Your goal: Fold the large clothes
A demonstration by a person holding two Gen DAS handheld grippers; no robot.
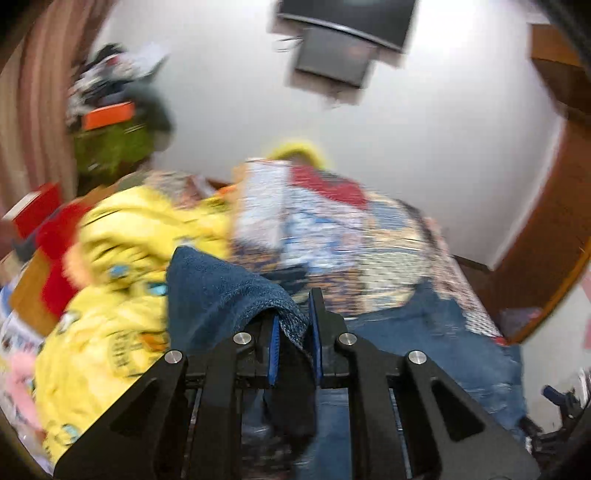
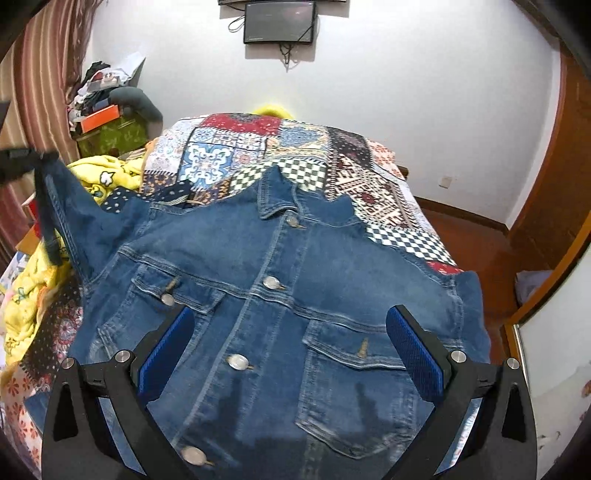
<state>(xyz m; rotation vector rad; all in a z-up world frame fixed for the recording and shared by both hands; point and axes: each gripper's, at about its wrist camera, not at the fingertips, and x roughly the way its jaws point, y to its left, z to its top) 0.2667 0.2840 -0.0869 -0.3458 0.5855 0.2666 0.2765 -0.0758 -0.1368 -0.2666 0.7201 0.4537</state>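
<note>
The left gripper [image 1: 295, 332] has its blue pads drawn together on a fold of denim, a sleeve [image 1: 221, 295] of the denim jacket [image 2: 280, 314], which drapes up and over the left pad and hangs down between the fingers. Its own view is streaked with blur. In the right wrist view the same gripper [image 2: 22, 162] shows at the far left edge, held high and pointing downward, with the sleeve [image 2: 74, 214] stretched up to it from the jacket's shoulder while the rest of the garment lies flat.

The right gripper [image 2: 291, 350] hovers over the jacket's lower front, tilted down toward it, its two blue pads standing wide apart with nothing between them. One pad sits above each chest pocket.

The jacket lies face up, buttoned, collar pointing away, spread across a bed [image 2: 388, 206] covered by a patchwork quilt [image 2: 236, 155]. A crumpled yellow blanket [image 2: 110, 177] is heaped beside the jacket on the left side of the bed. Beyond the bed stands a white wall with a dark screen [image 2: 279, 22] mounted on it, and striped curtains [image 2: 44, 74] hang at the left.
</note>
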